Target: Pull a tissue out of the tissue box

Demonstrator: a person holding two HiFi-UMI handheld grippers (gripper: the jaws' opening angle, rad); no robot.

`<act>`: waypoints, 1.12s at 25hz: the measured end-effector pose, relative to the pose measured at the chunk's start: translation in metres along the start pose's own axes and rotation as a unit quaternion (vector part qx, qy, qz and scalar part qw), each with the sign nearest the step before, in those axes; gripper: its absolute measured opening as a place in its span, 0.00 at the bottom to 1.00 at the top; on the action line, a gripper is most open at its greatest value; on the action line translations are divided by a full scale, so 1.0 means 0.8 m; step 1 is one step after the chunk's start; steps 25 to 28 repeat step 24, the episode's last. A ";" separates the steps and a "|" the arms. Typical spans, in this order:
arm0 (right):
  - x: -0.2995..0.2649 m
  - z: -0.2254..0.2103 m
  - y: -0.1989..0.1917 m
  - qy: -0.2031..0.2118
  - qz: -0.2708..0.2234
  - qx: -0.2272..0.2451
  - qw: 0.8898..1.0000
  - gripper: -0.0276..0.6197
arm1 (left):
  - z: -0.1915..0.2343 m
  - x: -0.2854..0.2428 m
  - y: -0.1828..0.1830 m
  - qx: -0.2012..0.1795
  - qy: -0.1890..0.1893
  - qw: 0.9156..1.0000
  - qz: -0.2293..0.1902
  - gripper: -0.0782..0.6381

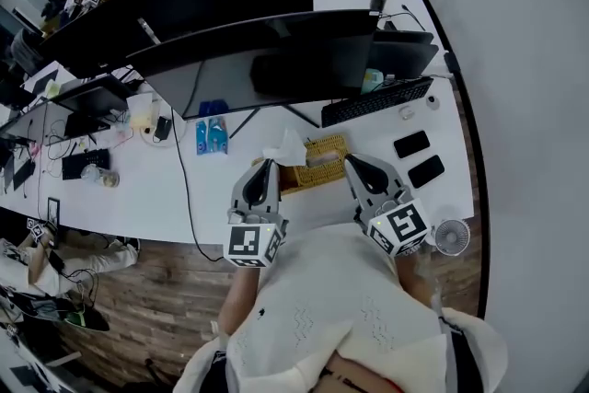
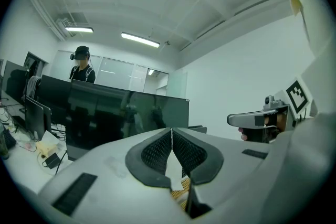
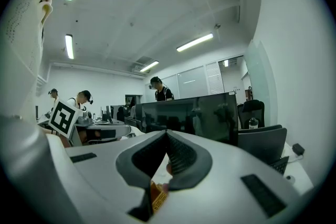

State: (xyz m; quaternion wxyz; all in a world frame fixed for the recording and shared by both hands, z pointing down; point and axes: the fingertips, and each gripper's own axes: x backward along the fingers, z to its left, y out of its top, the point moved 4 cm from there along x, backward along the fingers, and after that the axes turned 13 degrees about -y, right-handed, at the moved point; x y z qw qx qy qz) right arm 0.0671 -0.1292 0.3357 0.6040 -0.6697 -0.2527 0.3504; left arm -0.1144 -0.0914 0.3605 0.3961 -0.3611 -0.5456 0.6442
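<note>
While its two padded jaws meet tip to tip with nothing between them, the left claw [image 2: 171, 132] hangs over the near edge of the table [image 1: 166, 189], angled toward the far side. The right claw [image 3: 167, 136] is pressed shut and empty in the same way, and is held level with the left one, a little apart from it.

Just ahead of the two claws and between their tips lies the tissue box [image 1: 322, 163], a woven yellowish one. Neither claw touches it. A strip of its weave shows below the closed jaws in each gripper view. A white tissue [image 1: 287, 147] stands crumpled out of the box's left end, nearer the left claw.

Beyond the box a black keyboard [image 1: 377, 101] sits under a wide dark monitor [image 1: 267, 60]. To the right of the right claw lie two dark phones [image 1: 419, 156], and a small round fan [image 1: 451, 236] rests at the table's near corner.
</note>
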 end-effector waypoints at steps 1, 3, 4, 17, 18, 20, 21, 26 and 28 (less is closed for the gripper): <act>0.000 0.000 -0.001 0.000 0.001 0.001 1.000 0.04 | 0.000 0.000 0.000 0.000 -0.001 1.000 0.000 0.13; 0.001 0.002 -0.004 0.002 0.004 0.001 1.000 0.04 | -0.002 -0.001 -0.002 0.002 -0.003 1.000 0.001 0.13; 0.001 0.004 -0.005 0.004 0.006 0.001 1.000 0.04 | -0.003 -0.001 -0.003 0.003 -0.005 1.000 0.001 0.13; 0.005 0.000 -0.010 -0.011 0.014 0.002 1.000 0.04 | -0.011 -0.009 -0.009 0.008 -0.020 1.000 0.006 0.13; 0.006 -0.001 -0.012 -0.011 0.017 0.002 1.000 0.04 | -0.012 -0.010 -0.010 0.009 -0.021 1.000 0.007 0.13; 0.005 -0.003 -0.015 -0.012 0.021 0.004 1.000 0.04 | -0.012 -0.012 -0.012 0.010 -0.022 1.000 0.009 0.13; 0.004 -0.003 -0.017 -0.012 0.023 0.006 1.000 0.04 | -0.012 -0.013 -0.012 0.011 -0.022 1.000 0.010 0.13; 0.003 -0.002 -0.019 -0.009 0.027 0.012 1.000 0.04 | -0.011 -0.012 -0.015 0.012 -0.020 1.000 0.013 0.13; 0.003 -0.002 -0.019 -0.009 0.027 0.012 1.000 0.04 | -0.011 -0.012 -0.015 0.012 -0.020 1.000 0.013 0.13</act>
